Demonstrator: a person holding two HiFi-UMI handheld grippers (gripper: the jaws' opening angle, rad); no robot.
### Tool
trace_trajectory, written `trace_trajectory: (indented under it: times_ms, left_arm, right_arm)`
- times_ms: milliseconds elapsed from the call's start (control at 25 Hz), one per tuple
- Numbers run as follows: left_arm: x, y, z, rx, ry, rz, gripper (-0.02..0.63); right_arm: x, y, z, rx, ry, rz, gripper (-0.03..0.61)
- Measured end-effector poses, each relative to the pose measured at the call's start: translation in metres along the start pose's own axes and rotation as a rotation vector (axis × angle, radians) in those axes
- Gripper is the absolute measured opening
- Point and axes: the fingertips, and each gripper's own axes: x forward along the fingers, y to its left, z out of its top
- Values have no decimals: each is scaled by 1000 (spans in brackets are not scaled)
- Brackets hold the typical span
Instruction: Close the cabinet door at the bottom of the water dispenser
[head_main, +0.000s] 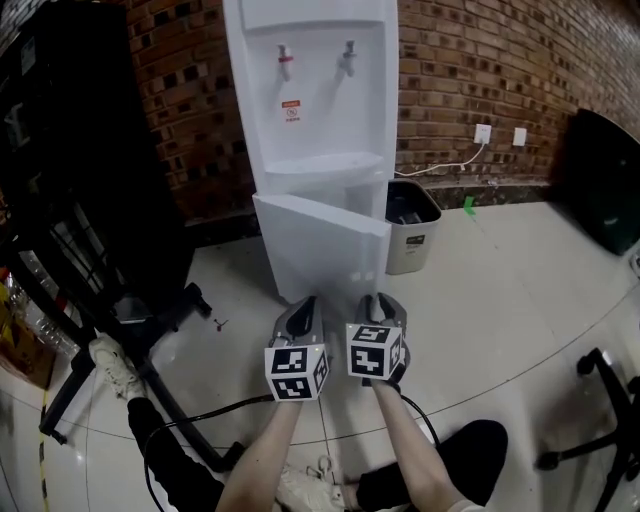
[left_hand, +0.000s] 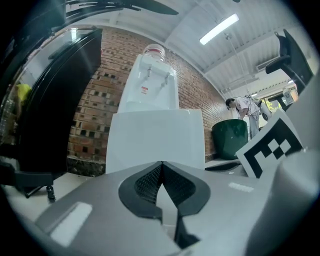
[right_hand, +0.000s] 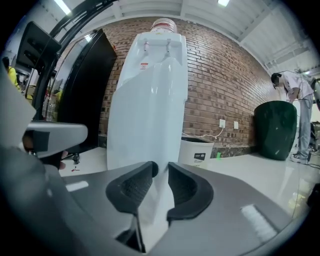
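The white water dispenser stands against the brick wall. Its bottom cabinet door hangs swung out toward me. Both grippers hover low, side by side, just in front of the door's lower edge. My left gripper is shut with its tips together and nothing between them; in its own view the door panel fills the space ahead. My right gripper stands a narrow gap open, and the door's free edge lines up right beyond that gap. I see no pad pressing on it.
A grey waste bin sits close to the dispenser's right side. A tall black cabinet and a black frame on wheels are on the left. A chair base is at the right. A person stands by a green bin.
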Motion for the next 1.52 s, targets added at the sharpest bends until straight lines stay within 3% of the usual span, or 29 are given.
trace_trajectory:
  times_ms: [520, 840, 1080, 1520]
  left_arm:
    - [62, 19, -13, -36, 68, 20, 15]
    - [100, 32, -24, 35, 137, 35, 15]
    - [109, 49, -22, -69, 80, 118, 15]
    - [121, 48, -20, -72, 65, 112, 15]
  right_arm:
    - [63, -42, 11, -10, -16, -60, 84]
    - [104, -60, 20, -2, -15, -52, 67]
    - [129, -70, 26, -19, -11, -54, 2]
    - [154, -68, 29, -44, 8, -42, 0]
